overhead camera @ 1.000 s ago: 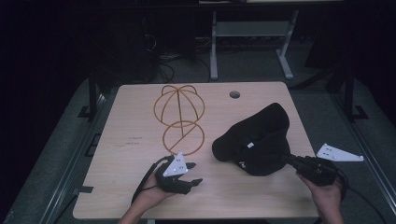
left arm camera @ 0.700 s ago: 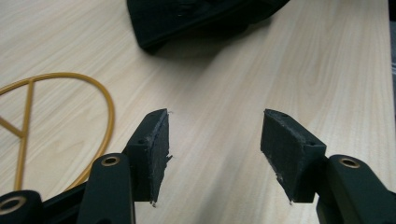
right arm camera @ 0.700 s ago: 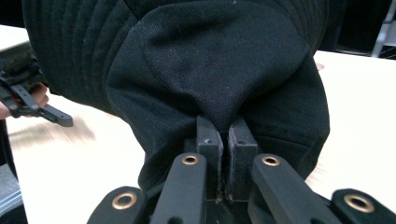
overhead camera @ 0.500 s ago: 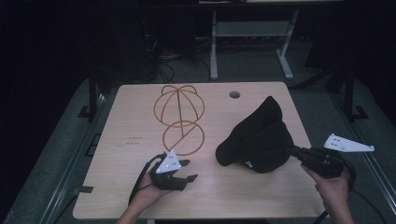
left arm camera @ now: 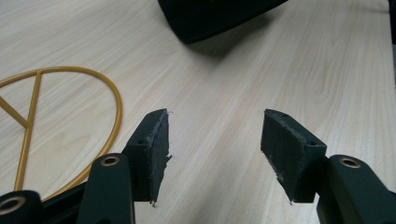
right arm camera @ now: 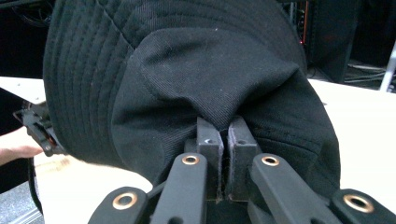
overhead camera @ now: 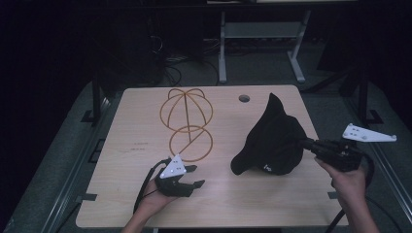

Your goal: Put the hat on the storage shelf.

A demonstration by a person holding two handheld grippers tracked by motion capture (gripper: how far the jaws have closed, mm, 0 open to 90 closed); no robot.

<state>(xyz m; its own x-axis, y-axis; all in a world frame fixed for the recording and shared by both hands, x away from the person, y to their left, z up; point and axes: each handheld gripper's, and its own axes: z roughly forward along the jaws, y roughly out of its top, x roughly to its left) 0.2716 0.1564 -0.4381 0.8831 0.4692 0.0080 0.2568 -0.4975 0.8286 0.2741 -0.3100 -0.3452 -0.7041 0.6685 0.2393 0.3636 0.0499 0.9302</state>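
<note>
On the pale wooden desk (overhead camera: 121, 194) our right claw (overhead camera: 305, 141) pinches the black fabric bucket hat (overhead camera: 272, 143), its peak pointing up and away; our left claw (overhead camera: 194, 176) rests agape, empty.

The right gripper (overhead camera: 305, 142), clamped on a fold of the black bucket hat (overhead camera: 272, 138), rose and drew slightly right. The hat came up with it: its far side lifted off the table (overhead camera: 141, 194) into a peak, while its near-left brim still rested on the wood.
</note>
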